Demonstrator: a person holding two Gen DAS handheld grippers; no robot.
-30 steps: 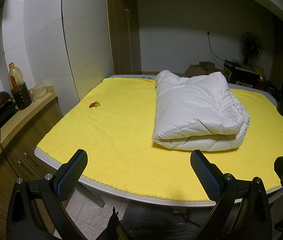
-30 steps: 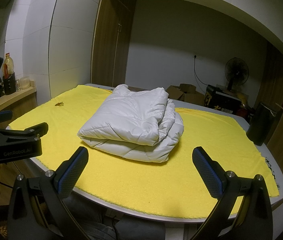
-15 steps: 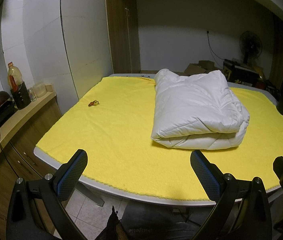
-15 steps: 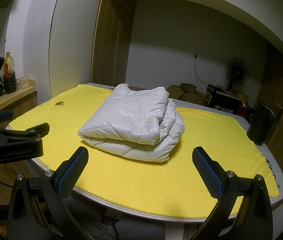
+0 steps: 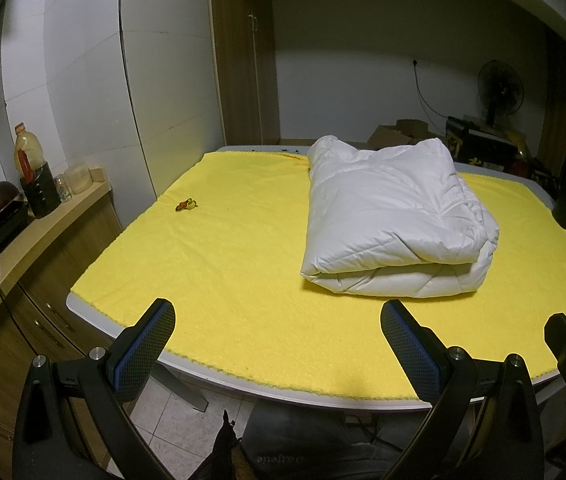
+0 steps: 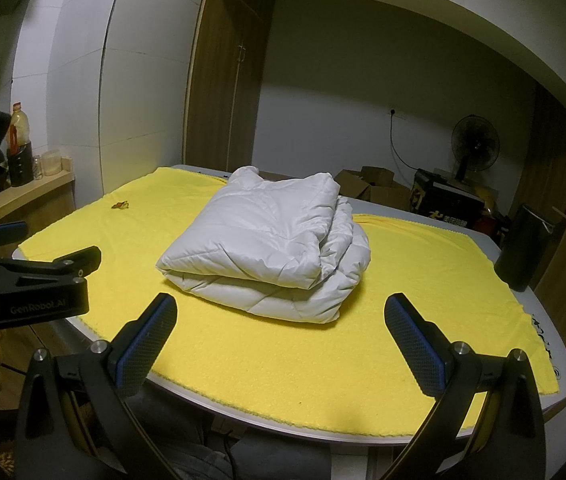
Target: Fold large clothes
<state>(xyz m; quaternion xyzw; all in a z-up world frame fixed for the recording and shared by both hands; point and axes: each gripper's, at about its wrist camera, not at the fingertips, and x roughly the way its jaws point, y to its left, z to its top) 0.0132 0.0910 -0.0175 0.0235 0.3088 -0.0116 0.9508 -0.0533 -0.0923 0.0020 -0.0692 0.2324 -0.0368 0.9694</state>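
Jacket point(image 6: 271, 240) lay folded on yellow cloth point(image 5: 223, 264) | ahead of both grippers, apart | right gripper point(image 6: 281, 340) nearer | left gripper point(image 5: 277, 344), jaws spread, both empty

The folded padded garment point(image 5: 397, 216) was plain white with stitched quilting lines. Under it lay a bright yellow cloth point(image 5: 223, 264) on a pale grey table point(image 6: 563, 364). A small orange-brown object point(image 5: 186, 205) sat on the yellow. Both grippers' black fingers carried blue pads point(image 6: 145, 340) with a fine mesh texture.
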